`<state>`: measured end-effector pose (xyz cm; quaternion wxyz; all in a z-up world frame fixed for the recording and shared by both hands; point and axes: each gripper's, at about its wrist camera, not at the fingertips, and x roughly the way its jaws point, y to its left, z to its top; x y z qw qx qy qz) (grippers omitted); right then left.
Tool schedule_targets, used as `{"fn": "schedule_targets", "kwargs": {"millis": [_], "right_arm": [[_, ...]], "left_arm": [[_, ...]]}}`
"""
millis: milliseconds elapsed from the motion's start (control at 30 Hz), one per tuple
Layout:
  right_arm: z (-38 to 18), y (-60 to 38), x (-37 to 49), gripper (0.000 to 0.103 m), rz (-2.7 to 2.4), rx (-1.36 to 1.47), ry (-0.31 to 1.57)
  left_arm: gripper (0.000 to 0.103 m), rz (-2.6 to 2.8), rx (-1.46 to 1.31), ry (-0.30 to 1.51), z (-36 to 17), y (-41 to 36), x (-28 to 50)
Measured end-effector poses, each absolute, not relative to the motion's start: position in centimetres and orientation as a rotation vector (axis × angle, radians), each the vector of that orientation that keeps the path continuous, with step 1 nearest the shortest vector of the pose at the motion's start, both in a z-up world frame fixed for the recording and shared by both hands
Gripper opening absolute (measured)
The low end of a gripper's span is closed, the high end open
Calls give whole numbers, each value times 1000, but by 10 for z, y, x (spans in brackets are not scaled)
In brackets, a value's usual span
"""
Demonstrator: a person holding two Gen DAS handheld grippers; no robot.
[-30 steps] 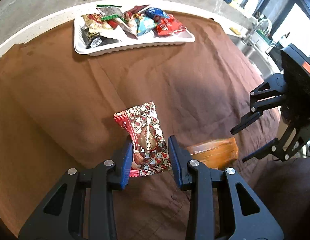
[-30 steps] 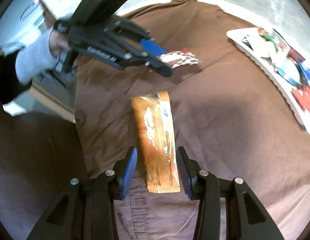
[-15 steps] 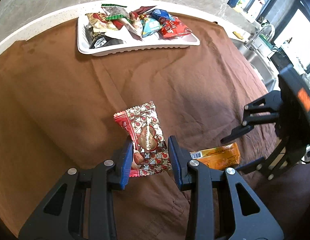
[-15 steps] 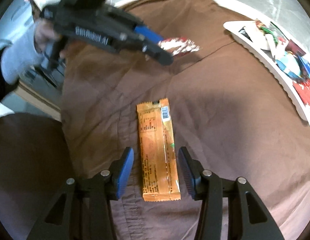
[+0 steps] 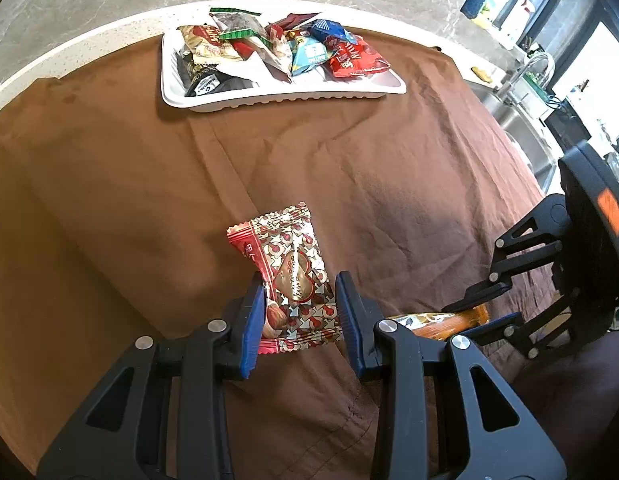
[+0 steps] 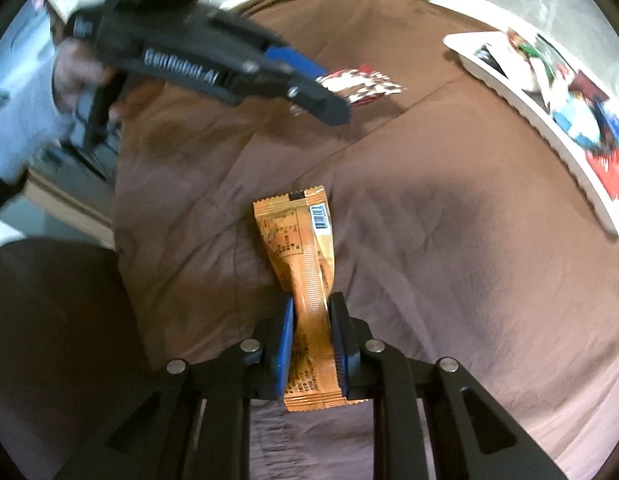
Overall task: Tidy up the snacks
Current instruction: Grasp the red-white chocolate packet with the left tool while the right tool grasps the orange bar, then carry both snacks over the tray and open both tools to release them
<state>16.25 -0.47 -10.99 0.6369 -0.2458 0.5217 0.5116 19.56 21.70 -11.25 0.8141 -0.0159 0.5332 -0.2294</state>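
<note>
Right gripper (image 6: 311, 344): jaws clamped on the near half of the long orange foil snack bar (image 6: 305, 280), its long axis running away along the fingers.

Left gripper (image 5: 299, 312): pinching the red-and-silver heart-print packet (image 5: 291, 272) above the brown cloth (image 5: 149, 200).

White snack-filled tray (image 5: 269, 96) lies far, ahead of both; left hand looks nearer.

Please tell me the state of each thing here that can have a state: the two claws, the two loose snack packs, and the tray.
Left claw: shut on the red heart-pattern snack pack.
Right claw: shut on the orange snack pack, which is pinched narrow.
White tray: on the brown cloth, holding a pile of wrapped snacks.
</note>
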Motion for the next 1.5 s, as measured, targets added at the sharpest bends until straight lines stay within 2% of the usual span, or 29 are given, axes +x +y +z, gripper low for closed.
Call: {"fn": "schedule_targets", "kwargs": {"millis": [367, 800, 1500], "right_arm": [[-94, -44, 215, 20, 1105, -168, 1256], [-46, -72, 301, 20, 995, 182, 1137], [-39, -78, 440, 21, 734, 421, 1033]], "left_arm": [[32, -487, -89, 1117, -105, 218, 207], [32, -498, -136, 1071, -79, 210, 268], [32, -450, -232, 1007, -58, 185, 430]]}}
